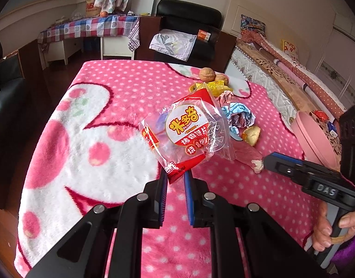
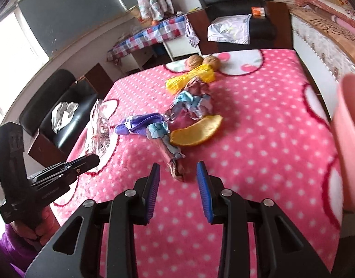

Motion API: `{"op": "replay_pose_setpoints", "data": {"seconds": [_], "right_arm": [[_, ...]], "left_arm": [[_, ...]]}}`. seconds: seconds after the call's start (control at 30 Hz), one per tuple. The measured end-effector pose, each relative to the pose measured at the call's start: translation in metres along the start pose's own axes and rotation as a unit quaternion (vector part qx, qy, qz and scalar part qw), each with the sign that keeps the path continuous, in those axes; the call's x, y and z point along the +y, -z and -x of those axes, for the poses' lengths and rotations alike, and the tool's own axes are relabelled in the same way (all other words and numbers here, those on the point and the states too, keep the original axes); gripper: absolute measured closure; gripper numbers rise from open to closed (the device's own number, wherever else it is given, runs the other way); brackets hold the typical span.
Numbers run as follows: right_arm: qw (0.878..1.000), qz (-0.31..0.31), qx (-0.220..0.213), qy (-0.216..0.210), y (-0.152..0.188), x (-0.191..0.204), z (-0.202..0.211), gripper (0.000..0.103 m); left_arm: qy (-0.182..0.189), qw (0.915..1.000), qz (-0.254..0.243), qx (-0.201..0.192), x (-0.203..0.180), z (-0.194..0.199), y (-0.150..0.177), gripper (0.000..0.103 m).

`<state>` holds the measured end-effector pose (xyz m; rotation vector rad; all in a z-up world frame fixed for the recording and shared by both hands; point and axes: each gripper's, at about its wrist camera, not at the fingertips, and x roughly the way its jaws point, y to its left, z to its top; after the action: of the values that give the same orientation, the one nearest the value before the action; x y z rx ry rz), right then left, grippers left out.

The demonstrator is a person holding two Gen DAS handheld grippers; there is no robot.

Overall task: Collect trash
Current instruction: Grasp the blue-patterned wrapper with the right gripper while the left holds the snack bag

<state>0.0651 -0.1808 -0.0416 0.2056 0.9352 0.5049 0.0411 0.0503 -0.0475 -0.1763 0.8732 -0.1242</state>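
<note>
1. Our left gripper (image 1: 175, 176) has its blue ribbed pads nearly together, pinching the bottom corner of a crinkly clear-and-red snack wrapper (image 1: 186, 134), which stands up off the blanket towards twelve o'clock from the fingers.
2. Our right gripper (image 2: 178, 169) is partly open with nothing between its pads; the twisted tail of a pink wrapper (image 2: 175, 162) lies on the blanket just ahead of the gap, and we cannot tell whether it touches either pad.
3. The blanket (image 1: 122, 97) is fluffy fleece, pink with white dots and big white patches outlined in dark red.
4. The rest of the trash sits in a loose heap at twelve o'clock from the right gripper: a curved orange peel (image 2: 197, 131), crumpled blue-and-white paper (image 2: 192, 103), a purple wrapper (image 2: 138, 125) and a shiny yellow wrapper (image 2: 191, 78).
5. Two round, wrinkled walnuts (image 2: 203, 62) rest side by side beyond the yellow wrapper.
6. A smooth pink plastic bin (image 1: 314, 139) stands at three o'clock, at the blanket's edge.
</note>
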Motion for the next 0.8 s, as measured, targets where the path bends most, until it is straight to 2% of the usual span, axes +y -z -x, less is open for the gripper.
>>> {"op": "replay_pose_setpoints", "data": {"seconds": [0.37,0.4,0.43,0.5,0.8], "right_arm": [[0.999,0.001,0.035,0.002,-0.009,0.006,-0.036,0.07],[0.999,0.0,0.036,-0.001,-0.008,0.006,-0.037,0.08],[0.999,0.0,0.038,-0.004,-0.008,0.006,-0.037,0.081],[0.999,0.004,0.038,-0.008,-0.005,0.007,-0.035,0.087],[1.0,0.0,0.017,-0.024,0.008,0.003,0.003,0.088]], "left_arm": [[0.007,0.9999,0.005,0.007,0.002,-0.005,-0.001,0.09],[0.007,0.9999,0.004,0.007,0.002,-0.005,-0.001,0.09],[0.006,0.9999,0.004,0.007,0.001,-0.005,-0.001,0.09],[0.007,1.0,0.004,0.006,0.001,-0.004,-0.002,0.09],[0.022,0.9997,-0.008,-0.006,-0.018,0.005,-0.005,0.09]]}}
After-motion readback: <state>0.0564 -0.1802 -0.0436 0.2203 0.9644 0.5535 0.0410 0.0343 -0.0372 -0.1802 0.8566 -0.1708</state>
